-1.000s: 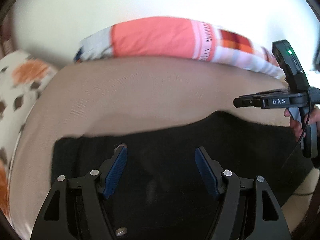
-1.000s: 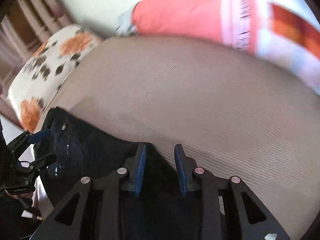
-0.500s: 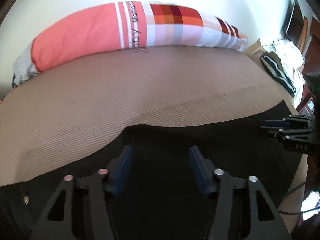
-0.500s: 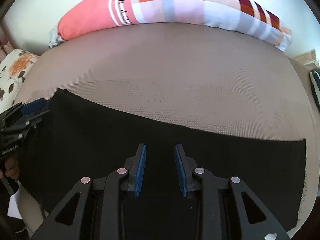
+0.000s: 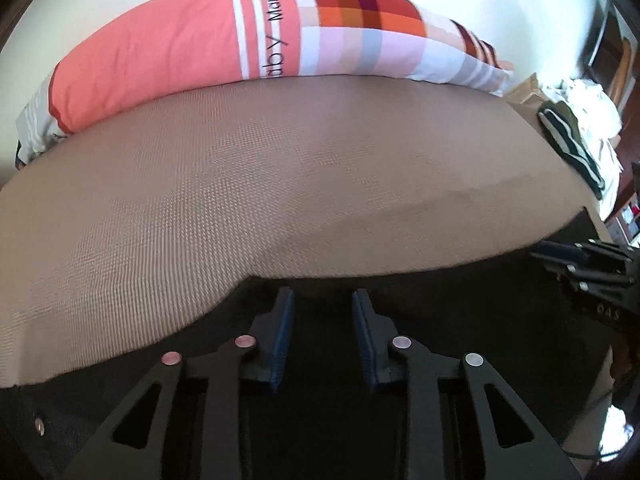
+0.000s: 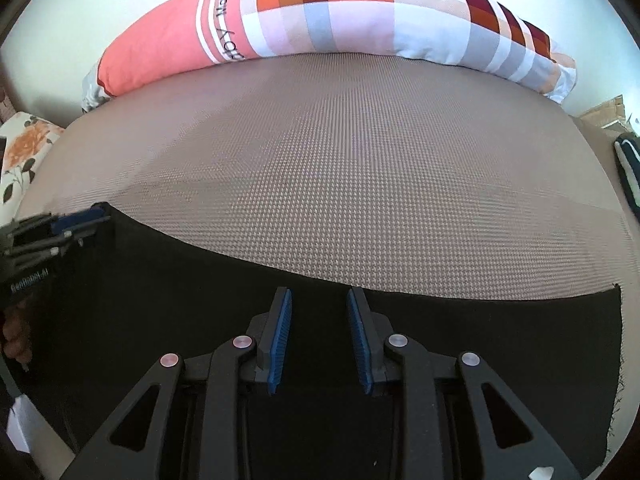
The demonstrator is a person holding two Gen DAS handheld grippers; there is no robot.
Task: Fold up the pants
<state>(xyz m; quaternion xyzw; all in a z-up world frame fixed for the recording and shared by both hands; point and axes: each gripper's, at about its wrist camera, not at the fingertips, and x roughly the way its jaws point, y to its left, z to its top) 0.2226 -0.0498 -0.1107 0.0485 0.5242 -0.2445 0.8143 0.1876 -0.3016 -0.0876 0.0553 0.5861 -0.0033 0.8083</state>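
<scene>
Black pants (image 5: 460,320) lie flat along the near edge of a tan bed (image 5: 280,184); they also show in the right wrist view (image 6: 480,340). My left gripper (image 5: 322,300) hovers low over the pants near their far edge, jaws partly open with nothing between them. My right gripper (image 6: 318,300) sits over the pants further right, jaws partly open and empty. Each gripper shows in the other's view: the right one at the right edge (image 5: 580,260), the left one at the left edge (image 6: 60,228).
A long pink and checked pillow (image 5: 240,40) lies along the bed's far edge by the white wall. A floral cushion (image 6: 20,160) is at the left. A pile of clothes (image 5: 580,128) sits past the bed's right end.
Both views swung from the left end of the bed to face the pillow. My left jaws narrowed from wide open to partly open. The right jaws stayed as they were.
</scene>
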